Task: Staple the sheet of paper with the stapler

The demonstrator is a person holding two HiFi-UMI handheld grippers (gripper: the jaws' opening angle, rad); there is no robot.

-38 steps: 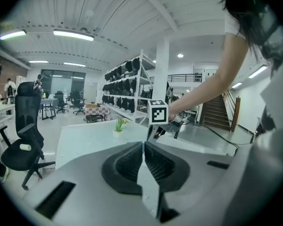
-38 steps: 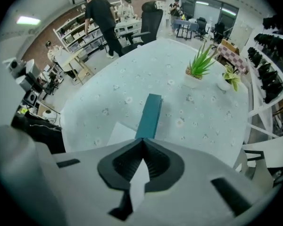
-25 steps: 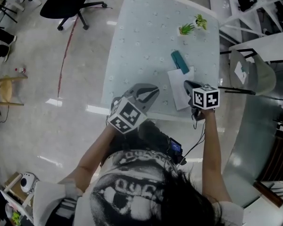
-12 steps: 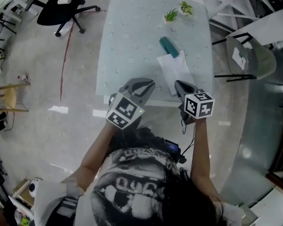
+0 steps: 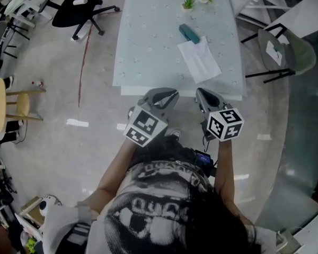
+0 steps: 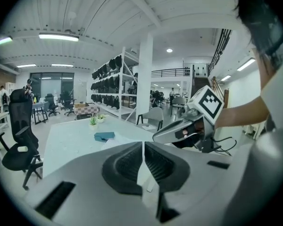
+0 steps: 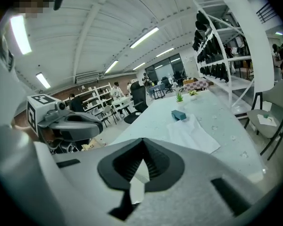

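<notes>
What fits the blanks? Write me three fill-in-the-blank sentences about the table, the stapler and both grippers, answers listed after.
1. The teal stapler lies on the table at the far end of a white sheet of ____.
2. The left gripper and the right gripper both have their jaws ____, with nothing between them.
3. At the table's far edge stand ____ small potted plants.
Missing words: paper; shut; two.
</notes>
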